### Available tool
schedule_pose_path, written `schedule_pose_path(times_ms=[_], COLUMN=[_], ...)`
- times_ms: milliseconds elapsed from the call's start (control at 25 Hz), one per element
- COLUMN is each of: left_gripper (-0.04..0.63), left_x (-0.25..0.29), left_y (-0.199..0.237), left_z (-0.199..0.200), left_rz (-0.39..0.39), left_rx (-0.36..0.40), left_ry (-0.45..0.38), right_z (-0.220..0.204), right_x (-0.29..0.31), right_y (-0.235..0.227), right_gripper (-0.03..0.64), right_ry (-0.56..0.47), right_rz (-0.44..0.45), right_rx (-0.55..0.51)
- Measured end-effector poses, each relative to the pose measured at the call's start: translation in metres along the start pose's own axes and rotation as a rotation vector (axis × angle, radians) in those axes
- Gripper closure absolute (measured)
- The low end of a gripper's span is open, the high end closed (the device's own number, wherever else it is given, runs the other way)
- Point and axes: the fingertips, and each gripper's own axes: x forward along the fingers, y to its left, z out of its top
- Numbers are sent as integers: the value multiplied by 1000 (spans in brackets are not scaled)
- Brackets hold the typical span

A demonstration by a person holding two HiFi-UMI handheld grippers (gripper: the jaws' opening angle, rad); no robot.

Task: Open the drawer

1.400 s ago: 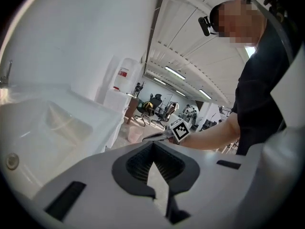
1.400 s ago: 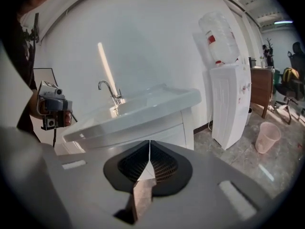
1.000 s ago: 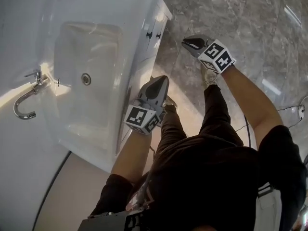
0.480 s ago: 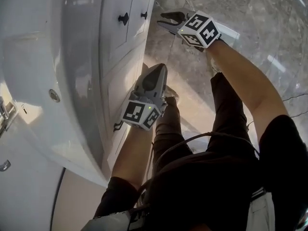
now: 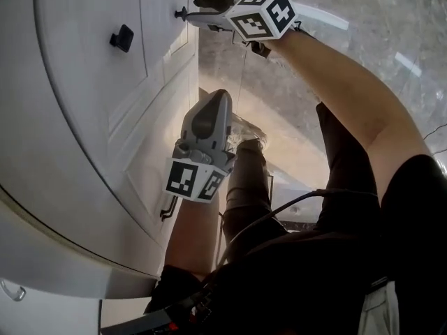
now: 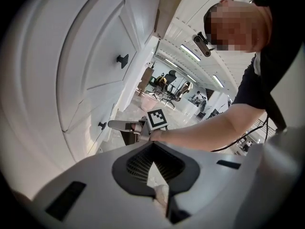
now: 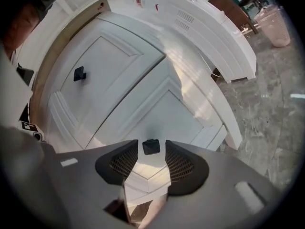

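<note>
The white cabinet fills the left of the head view, and its drawer front (image 5: 166, 44) carries a small black knob (image 5: 180, 12). My right gripper (image 5: 198, 11) is level with that knob, and its jaws are opening. In the right gripper view the knob (image 7: 151, 146) sits between the two pads of the right gripper (image 7: 151, 153), untouched by either. A second knob (image 5: 121, 38) is on the neighbouring panel. My left gripper (image 5: 221, 96) hangs lower, beside the cabinet front, shut and empty. The left gripper view shows the left gripper (image 6: 152, 146) with its tips together, pointing toward the right gripper (image 6: 120, 125).
Grey marble floor (image 5: 363, 40) lies to the right of the cabinet. The person's bent legs (image 5: 251, 166) and a black cable (image 5: 279, 208) are below the grippers. A dark handle (image 5: 166, 209) sits low on the cabinet. A pink bin (image 7: 274, 25) stands far off.
Both grippers have sunk from basin height down the cabinet front. The right gripper has gone from shut to open and has come up to the knob. The basin and tap have left the view.
</note>
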Motion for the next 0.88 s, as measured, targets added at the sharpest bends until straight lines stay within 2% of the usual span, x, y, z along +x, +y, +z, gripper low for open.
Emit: schedule_pose_path(times_ms=[240,360,600,880], left_gripper=[595,595,595,595], left_x=[11,11,7,5], left_y=[12,20,26,19], left_z=[-10,-16,-21,-12], left_rz=[-15,-5,17,13], left_rx=[36,23,17,25], left_ry=[3,9,15,-7], right_z=[-8,-7,-5,-6], right_x=[23,30,36,34], right_y=[-5,-3,0,1], right_gripper=[451,451,479,483], right_ry=[10,3,-8,39], right_rz=[35,48,36,10], right_rx=[-9,-21,-45,-97])
